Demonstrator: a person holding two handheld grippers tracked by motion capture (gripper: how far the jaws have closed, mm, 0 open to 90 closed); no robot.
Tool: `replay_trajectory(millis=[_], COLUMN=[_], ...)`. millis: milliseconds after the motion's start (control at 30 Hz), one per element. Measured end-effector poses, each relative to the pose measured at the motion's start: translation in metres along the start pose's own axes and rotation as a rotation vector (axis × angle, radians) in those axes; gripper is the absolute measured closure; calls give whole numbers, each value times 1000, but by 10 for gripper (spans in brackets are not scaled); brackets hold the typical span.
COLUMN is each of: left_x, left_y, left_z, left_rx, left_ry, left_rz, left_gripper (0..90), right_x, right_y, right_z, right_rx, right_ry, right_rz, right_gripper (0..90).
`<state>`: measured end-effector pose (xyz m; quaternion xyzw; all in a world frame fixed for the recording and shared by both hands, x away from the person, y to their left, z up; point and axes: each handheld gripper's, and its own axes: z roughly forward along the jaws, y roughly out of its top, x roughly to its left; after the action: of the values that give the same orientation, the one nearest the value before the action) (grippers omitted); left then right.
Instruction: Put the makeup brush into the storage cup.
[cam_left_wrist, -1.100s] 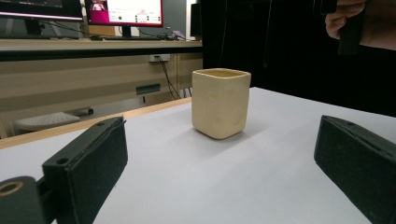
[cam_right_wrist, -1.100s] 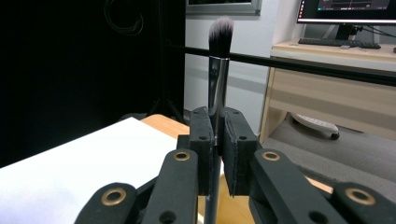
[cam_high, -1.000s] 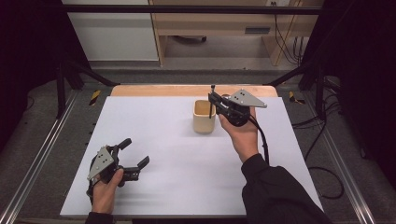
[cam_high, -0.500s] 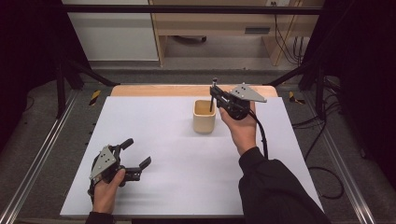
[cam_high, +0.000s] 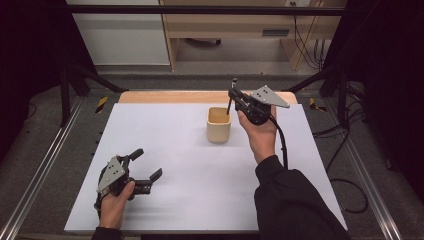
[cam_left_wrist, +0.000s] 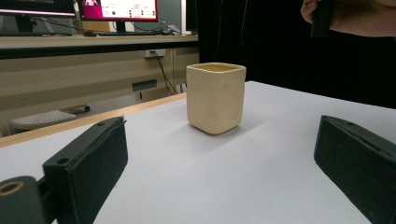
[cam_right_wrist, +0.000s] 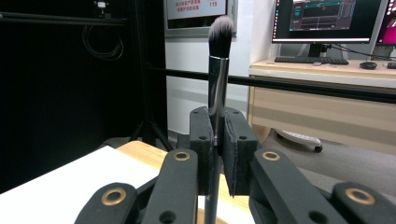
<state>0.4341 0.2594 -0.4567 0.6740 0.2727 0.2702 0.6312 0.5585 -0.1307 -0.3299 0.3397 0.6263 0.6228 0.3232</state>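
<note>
A cream square cup (cam_high: 219, 124) stands upright on the white table, past its middle; it also appears ahead in the left gripper view (cam_left_wrist: 215, 97). My right gripper (cam_high: 235, 98) is just right of the cup, shut on a makeup brush (cam_high: 231, 95). The brush stands upright with its bristles up, and its lower end hangs over the cup's right rim. In the right gripper view the jaws (cam_right_wrist: 216, 135) clamp the brush's silver handle (cam_right_wrist: 217, 79). My left gripper (cam_high: 148, 163) rests open near the front left of the table, its jaws wide apart (cam_left_wrist: 219, 163) and nothing between them.
The white sheet (cam_high: 165, 145) covers the table, with a wooden strip (cam_high: 165, 96) along its far edge. Metal rails run along both sides. Beyond the table are a desk (cam_right_wrist: 327, 70) with monitors and dark stands.
My right gripper has risen and shifted slightly right with the brush, lifting it higher over the cup. The left gripper has hardly moved.
</note>
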Motion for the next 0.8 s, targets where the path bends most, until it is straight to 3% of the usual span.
replay_trajectory(millis=[800], left_x=[-1], left_y=[0], left_z=[1], left_rx=[6], left_ry=[-4], left_rz=[6], left_gripper=[26], right_x=[4], right_y=[-12], right_z=[25], right_rx=[35], right_ry=[-3], right_rz=[-17], right_gripper=[834])
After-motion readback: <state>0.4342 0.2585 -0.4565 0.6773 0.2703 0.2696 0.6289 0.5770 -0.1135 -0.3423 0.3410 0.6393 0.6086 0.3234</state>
